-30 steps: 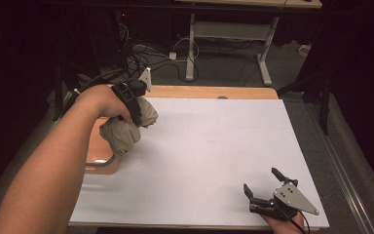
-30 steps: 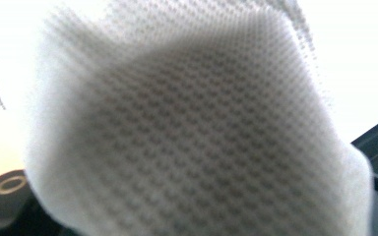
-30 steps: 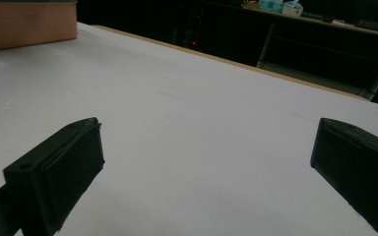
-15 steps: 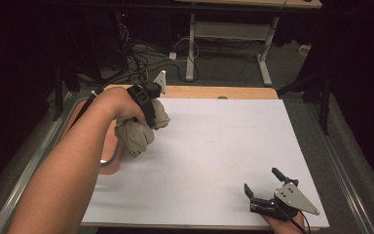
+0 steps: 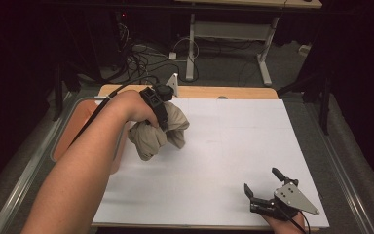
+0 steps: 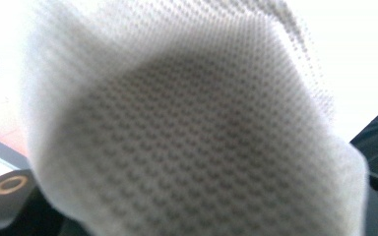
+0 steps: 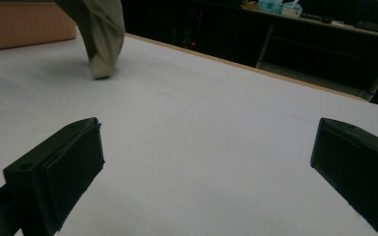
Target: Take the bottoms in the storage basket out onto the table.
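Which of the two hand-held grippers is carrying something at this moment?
The left hand-held gripper, at the table's far left: a bunched beige cloth hangs from it. The right hand-held gripper, near the front edge, has its jaws spread wide with nothing between them.

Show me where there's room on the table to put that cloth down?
The white sheet is bare between the cloth, hanging from the left tongs, and the open right tongs; its far right part is free too. The cloth's corner beside the orange tray is the only crowded part.
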Tool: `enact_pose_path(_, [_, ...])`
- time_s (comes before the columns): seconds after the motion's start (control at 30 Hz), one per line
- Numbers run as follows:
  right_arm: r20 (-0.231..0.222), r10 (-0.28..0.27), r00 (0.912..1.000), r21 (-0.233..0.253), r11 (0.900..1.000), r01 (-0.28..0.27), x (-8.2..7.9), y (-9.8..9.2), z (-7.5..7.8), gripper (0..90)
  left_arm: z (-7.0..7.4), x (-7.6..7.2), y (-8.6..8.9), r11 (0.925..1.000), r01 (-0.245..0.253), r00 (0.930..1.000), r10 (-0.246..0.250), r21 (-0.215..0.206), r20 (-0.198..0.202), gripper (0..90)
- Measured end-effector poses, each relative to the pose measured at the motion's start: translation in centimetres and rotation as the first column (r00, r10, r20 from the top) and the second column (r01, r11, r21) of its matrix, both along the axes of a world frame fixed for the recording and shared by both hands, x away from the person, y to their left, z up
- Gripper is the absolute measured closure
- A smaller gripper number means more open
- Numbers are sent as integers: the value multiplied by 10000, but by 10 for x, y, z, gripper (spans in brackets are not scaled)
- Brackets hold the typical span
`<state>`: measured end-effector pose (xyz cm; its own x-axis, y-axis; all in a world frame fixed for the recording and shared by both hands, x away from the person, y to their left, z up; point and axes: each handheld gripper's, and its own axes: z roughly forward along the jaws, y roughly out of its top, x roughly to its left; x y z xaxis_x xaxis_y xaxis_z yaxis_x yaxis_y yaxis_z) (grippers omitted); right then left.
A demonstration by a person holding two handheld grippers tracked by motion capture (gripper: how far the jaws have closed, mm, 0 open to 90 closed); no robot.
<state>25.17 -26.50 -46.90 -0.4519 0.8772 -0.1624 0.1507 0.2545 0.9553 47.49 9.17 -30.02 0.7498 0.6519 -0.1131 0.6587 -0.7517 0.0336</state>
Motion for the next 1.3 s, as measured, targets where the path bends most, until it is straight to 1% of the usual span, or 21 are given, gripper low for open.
enact_pose_path(0.17, [10, 11, 10000, -27, 10000, -11, 0, 0, 0, 4, -3, 0, -4, 10000, 40, 10000, -40, -1, -8, 539])
enact_pose_path(0.23, [15, 22, 10000, -31, 10000, -22, 1, 0, 0, 4, -3, 1, -5, 9999, 110, 9999, -110, -8, 27, 538])
enact_pose_path(0.37, [2, 9, 10000, -25, 10000, -9, 1, 0, 0, 4, -4, 0, -6, 10000, 74, 9999, -74, -35, 108, 537])
enact_pose_path(0.57, [8, 12, 10000, -14, 10000, -12, 0, 0, 0, 4, -8, 0, -10, 9997, 229, 9996, -229, -35, 155, 537])
enact_pose_path(0.7, [14, 25, 10000, 11, 10000, -25, 0, 0, 0, 4, -12, 1, -12, 9997, 222, 9993, -220, -51, 311, 537])
enact_pose_path(0.73, [44, 41, 10000, -8, 10000, -41, 1, 0, 1, 4, -14, 2, -13, 9998, 196, 9994, -194, -78, 303, 537])
enact_pose_path(0.77, [39, 45, 10000, -11, 10000, -45, 0, 0, 1, 4, -19, 3, -14, 9999, 123, 9997, -120, -108, 198, 536])
enact_pose_path(0.8, [47, 43, 10000, -12, 10000, -43, 0, 0, 1, 4, -22, 4, -15, 9999, 125, 9998, -124, -62, 175, 536])
enact_pose_path(0.83, [47, 43, 10000, -12, 10000, -43, 0, 0, 1, 4, -22, 4, -15, 9999, 125, 9998, -124, -62, 175, 536])
enact_pose_path(0.9, [44, 46, 10000, -10, 10000, -46, 0, 0, 1, 4, -28, 5, -16, 9999, 103, 9997, -103, -2, 231, 536])
enact_pose_path(0.93, [47, 44, 10000, -6, 10000, -44, 0, 0, 1, 4, -33, 6, -17, 10000, 52, 9994, -50, -40, 330, 536])
enact_pose_path(0.97, [47, 44, 10000, -6, 10000, -44, 0, 0, 1, 4, -33, 6, -17, 10000, 52, 9994, -50, -40, 330, 535])
enact_pose_path(1.03, [61, 41, 10000, -9, 10000, -41, 0, 0, 1, 4, -40, 8, -18, 9999, -19, 9991, 26, -170, 430, 535])
enact_pose_path(1.07, [61, 41, 10000, -9, 10000, -41, 0, 0, 1, 4, -40, 8, -18, 9999, -19, 9991, 26, -170, 430, 535])
enact_pose_path(1.1, [46, 21, 10000, 3, 10000, -21, 0, -1, 1, 4, -46, 10, -19, 9997, -46, 9985, 59, -248, 535, 534])
enact_pose_path(1.13, [51, 17, 10000, -9, 10000, -17, 0, -1, 1, 4, -49, 10, -19, 9995, -92, 9985, 108, -311, 531, 534])
enact_pose_path(1.17, [51, 17, 10000, -9, 10000, -17, 0, -1, 1, 4, -49, 10, -19, 9995, -92, 9985, 108, -311, 531, 534])
enact_pose_path(1.23, [68, 29, 10000, -5, 10000, -29, 0, -1, 1, 4, -56, 11, -20, 9989, -133, 9987, 156, -458, 494, 534])
enact_pose_path(1.27, [73, 35, 10000, -11, 10000, -34, 0, -1, 1, 4, -62, 12, -21, 9983, -217, 9983, 245, -536, 527, 534])
enact_pose_path(1.3, [73, 35, 10000, -11, 10000, -34, 0, -1, 1, 4, -62, 12, -21, 9983, -217, 9983, 245, -536, 527, 534])
